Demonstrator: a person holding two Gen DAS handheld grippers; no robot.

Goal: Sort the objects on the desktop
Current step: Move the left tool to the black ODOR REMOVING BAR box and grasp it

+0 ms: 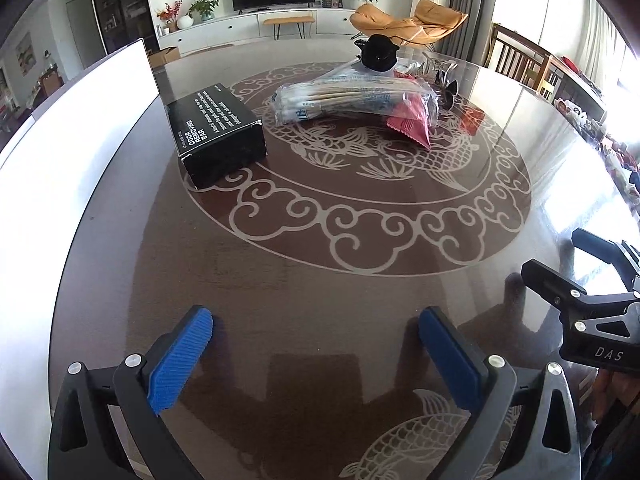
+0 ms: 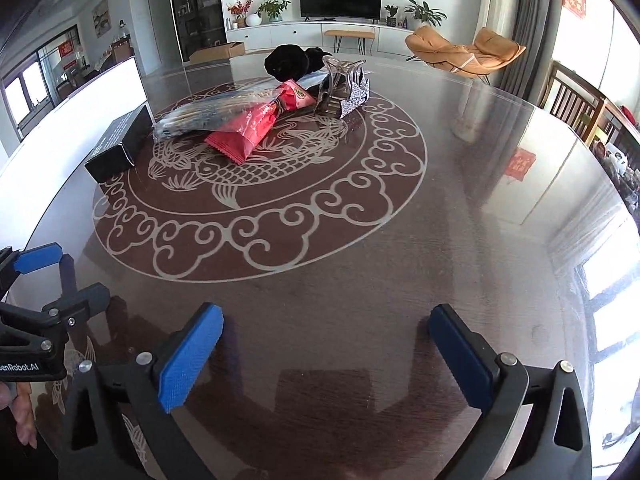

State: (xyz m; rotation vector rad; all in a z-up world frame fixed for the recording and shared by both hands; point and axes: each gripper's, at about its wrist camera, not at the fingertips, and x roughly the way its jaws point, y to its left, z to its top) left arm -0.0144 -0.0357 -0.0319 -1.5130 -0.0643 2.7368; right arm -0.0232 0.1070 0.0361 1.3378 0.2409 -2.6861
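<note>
**Dark desk, 2 empty claws, and a pile lying ahead and off to one side**

Glossy brown wood with a pale carp-and-cloud medallion carries everything to be sorted, and all of it sits on the far half of the desk [image 1: 320, 280], well apart from both tools. Nearest is the black box [image 1: 218, 132], lying flat at the medallion's left rim, just beside a white panel [image 1: 80, 140] that stands along that edge. Behind it the clear bag of chopsticks [image 1: 352, 102] lies with its long axis running across the view, roughly left to right, resting over a red packet [image 2: 244, 132]. A black fabric lump [image 2: 292, 62] sits at the back of the pile, and a metal clip holder [image 2: 344, 80] stands at its right end.

The left claw [image 1: 316, 356] hangs low over bare desk, its blue pads [image 1: 180, 360] spread wide with nothing between them. The right claw [image 2: 326, 356] is likewise spread wide and empty, just beside its partner.

What the coming reach seems to turn on: the box lies ahead and to the left of the left claw, and from the right claw's view it is far off at the left edge. So the left hand looks the nearer for the box, while the clip holder end of the pile falls more naturally to the right. The chopstick bag would want a claw turned across its length.
</note>
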